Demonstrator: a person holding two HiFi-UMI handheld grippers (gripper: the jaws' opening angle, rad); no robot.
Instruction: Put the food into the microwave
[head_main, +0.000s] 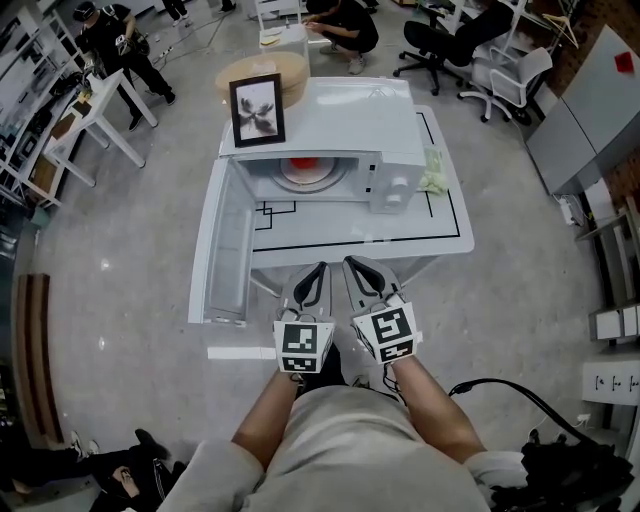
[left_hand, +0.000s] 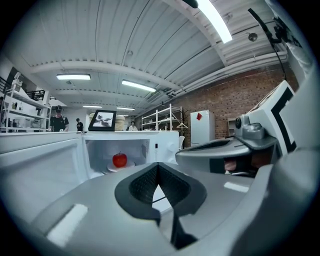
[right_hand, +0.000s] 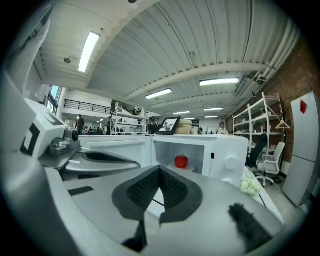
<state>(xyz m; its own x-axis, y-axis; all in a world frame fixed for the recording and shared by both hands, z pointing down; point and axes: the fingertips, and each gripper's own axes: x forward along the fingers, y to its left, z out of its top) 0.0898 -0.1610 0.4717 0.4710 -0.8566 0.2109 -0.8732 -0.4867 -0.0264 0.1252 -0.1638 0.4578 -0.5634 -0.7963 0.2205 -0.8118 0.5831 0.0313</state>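
Grey-black pads (left_hand: 145, 182) of the left gripper (left_hand: 158, 166) are seen pressed together, tips meeting in a point. Nothing is clamped and nothing is touched.

The right gripper (right_hand: 160, 170) is likewise closed tip to tip, with nothing between the jaws.

Both grippers are held side by side, close but not touching, at about the near edge of the table (head_main: 440, 232). Both are aimed slightly downward at the microwave (head_main: 352, 108).

The apple (left_hand: 119, 159) is found straight ahead of both grippers and well apart from them. It sits inside the microwave cavity, upright on a white plate (left_hand: 112, 168).

The microwave door (head_main: 226, 250) is swung fully open, ahead and to the left of the left gripper, with its inner face turned up and toward the grippers.

The knobs (right_hand: 231, 162) are seen on the panel right of the cavity, ahead-right of the right gripper.

A framed picture (head_main: 256, 110) is stood on top of the microwave, above the hinge side, beyond the apple.

A round tan stack (head_main: 284, 70) is seen further back behind the picture, apparently on the microwave top. What it is cannot be told.

A pale green bundle (right_hand: 248, 184) is laid on the table just beside the microwave's right wall, ahead-right of the right gripper. Black tape lines (head_main: 300, 240) are marked on the tabletop between the grippers and the microwave.
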